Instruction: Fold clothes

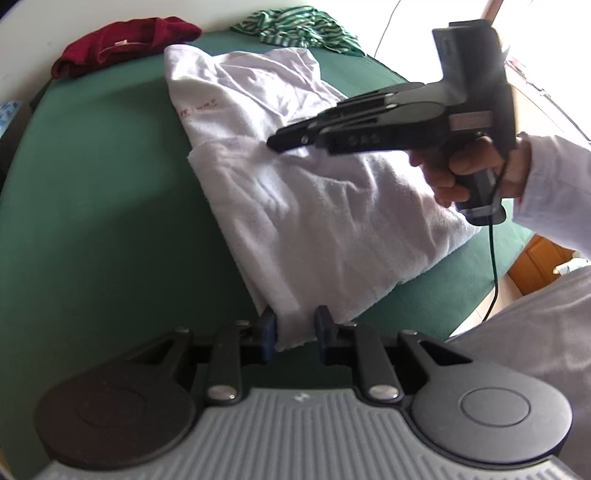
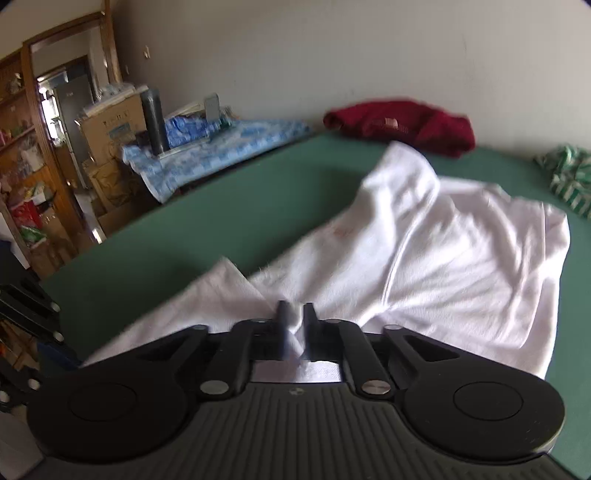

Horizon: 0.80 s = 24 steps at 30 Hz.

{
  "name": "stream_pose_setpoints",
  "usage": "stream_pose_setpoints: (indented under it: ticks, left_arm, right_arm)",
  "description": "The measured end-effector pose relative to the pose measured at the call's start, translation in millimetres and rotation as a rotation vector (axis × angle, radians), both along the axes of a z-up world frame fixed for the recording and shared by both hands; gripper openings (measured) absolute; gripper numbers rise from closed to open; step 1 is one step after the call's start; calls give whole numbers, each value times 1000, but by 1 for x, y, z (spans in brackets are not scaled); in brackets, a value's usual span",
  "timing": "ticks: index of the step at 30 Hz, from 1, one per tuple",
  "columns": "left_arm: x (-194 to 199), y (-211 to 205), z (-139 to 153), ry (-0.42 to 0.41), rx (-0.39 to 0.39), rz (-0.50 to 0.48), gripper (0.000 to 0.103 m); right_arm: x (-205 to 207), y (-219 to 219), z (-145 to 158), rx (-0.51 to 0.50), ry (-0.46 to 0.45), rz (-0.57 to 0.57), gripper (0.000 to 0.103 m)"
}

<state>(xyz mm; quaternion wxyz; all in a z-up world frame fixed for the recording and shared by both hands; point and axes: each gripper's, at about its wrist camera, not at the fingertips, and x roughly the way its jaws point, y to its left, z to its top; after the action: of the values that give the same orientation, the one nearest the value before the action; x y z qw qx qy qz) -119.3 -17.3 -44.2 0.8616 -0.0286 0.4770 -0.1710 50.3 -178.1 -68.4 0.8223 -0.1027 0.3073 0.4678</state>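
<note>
Left gripper (image 1: 294, 326) nearest lens: jaws narrowly parted, pinching near hem corner of white shirt (image 1: 317, 206), cloth filling gap. Shirt lay partly folded on green table (image 1: 92, 221). Right gripper (image 2: 297, 325) clamped fold of same shirt between nearly closed jaws. Red garment (image 1: 122, 42) and striped garment (image 1: 299, 31) sat at far edge.

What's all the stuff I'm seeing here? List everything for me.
white shirt: one, white, partly folded mid-table
table: one, green cover
red garment: one, dark red, bunched at far edge
striped garment: one, green-white, crumpled at far edge
blue cloth: one, blue patterned, beyond the table
box: one, brown cardboard, by the shelves
shelves: one unit, wooden, cluttered
left gripper: black, clamped on shirt's near edge
right gripper: black, pinching shirt fabric
hand: one, white sleeve, holding right gripper
</note>
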Motion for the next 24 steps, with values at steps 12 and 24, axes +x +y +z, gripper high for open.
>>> stream_pose_setpoints:
  ticks: [12, 24]
  left_arm:
    - [68, 27, 13, -126, 13, 108, 34]
    - [99, 21, 4, -172, 95, 124, 18]
  right_arm:
    - [-35, -62, 12, -79, -48, -73, 23]
    - [-33, -86, 13, 85, 17, -308, 27]
